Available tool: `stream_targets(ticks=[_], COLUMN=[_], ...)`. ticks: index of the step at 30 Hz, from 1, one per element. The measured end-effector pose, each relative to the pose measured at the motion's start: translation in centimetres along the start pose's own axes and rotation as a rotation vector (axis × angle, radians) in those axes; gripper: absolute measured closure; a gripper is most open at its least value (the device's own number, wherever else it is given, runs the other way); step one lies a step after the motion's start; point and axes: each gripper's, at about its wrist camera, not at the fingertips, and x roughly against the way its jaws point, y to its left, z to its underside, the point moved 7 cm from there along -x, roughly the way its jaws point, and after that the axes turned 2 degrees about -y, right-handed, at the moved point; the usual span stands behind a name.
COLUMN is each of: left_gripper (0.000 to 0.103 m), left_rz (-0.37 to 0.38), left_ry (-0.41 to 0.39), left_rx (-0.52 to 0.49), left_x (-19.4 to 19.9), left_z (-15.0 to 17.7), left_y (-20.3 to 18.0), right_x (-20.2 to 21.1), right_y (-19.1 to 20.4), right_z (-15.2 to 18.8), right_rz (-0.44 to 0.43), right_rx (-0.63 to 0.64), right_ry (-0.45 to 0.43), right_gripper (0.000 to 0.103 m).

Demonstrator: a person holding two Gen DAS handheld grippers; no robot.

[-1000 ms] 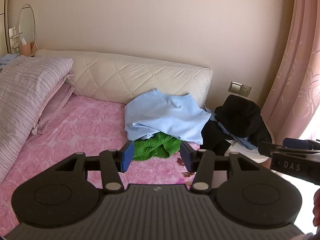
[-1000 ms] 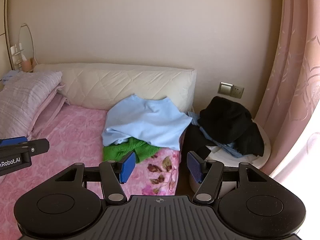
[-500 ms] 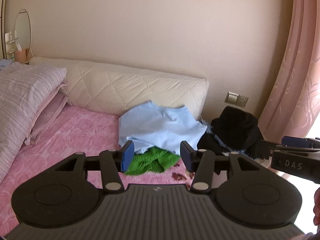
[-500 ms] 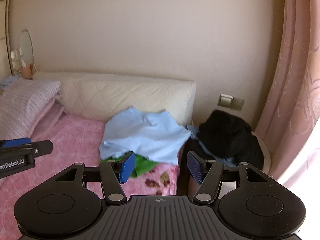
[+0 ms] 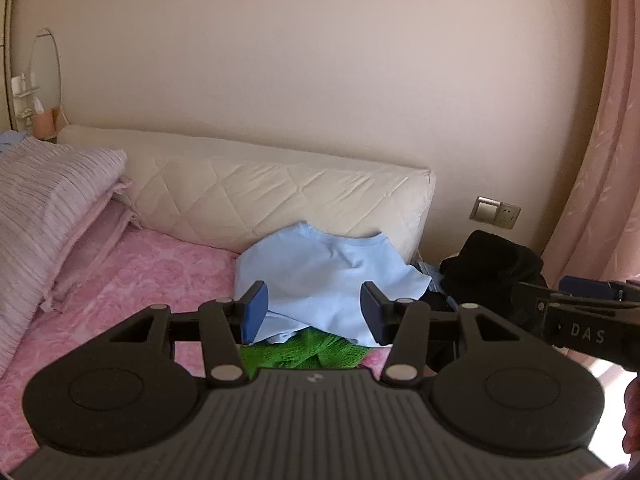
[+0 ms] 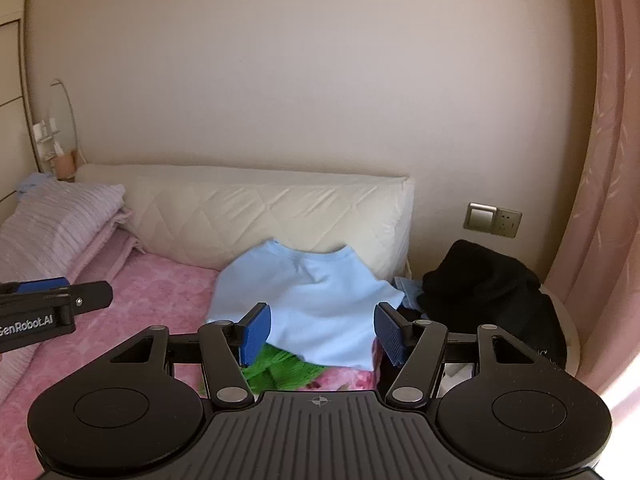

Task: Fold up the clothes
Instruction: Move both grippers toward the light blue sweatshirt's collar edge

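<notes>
Two spread grippers face a heap of clothes on a pink bed.

A pink floral bedspread (image 5: 152, 276) lies below a cream quilted headboard (image 5: 280, 204), striped pillows (image 5: 44, 208) at left, pink curtain (image 5: 600, 184) and wall socket (image 6: 493, 219) at right. The light blue shirt (image 6: 320, 304) covers a green knit (image 6: 280, 372) near the headboard; black clothes (image 6: 488, 292) sit beside the bed. Left gripper (image 5: 314, 312) and right gripper (image 6: 320, 334) both stand spread, empty. Writing reads "DAS" and "GenRobot.AI".

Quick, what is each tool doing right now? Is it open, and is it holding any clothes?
Left tool: open, holding nothing.
Right tool: open, holding nothing.
</notes>
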Motion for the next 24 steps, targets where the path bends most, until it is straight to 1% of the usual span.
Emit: stream_targets(ticks=[11, 18, 24], left_gripper=[0.056, 0.056, 0.056], left_rz=[-0.017, -0.021, -0.011], left_ry=[0.057, 0.107, 0.154], left_rx=[-0.026, -0.043, -0.044], left_x=[-9.9, -15.5, -20.1], left_z=[-2.8, -3.8, -3.9], left_y=[-4.0, -5.0, -5.3], right_x=[-8.8, -13.6, -18.0], right_y=[-5.2, -7.6, -9.0], right_z=[-2.6, -4.1, -4.6], right_rz=[-0.013, -0.007, -0.019], right_rx=[-0.033, -0.053, -0.066], right_ry=[0.06, 0.087, 0.12], right_gripper=[0.042, 0.042, 0.042])
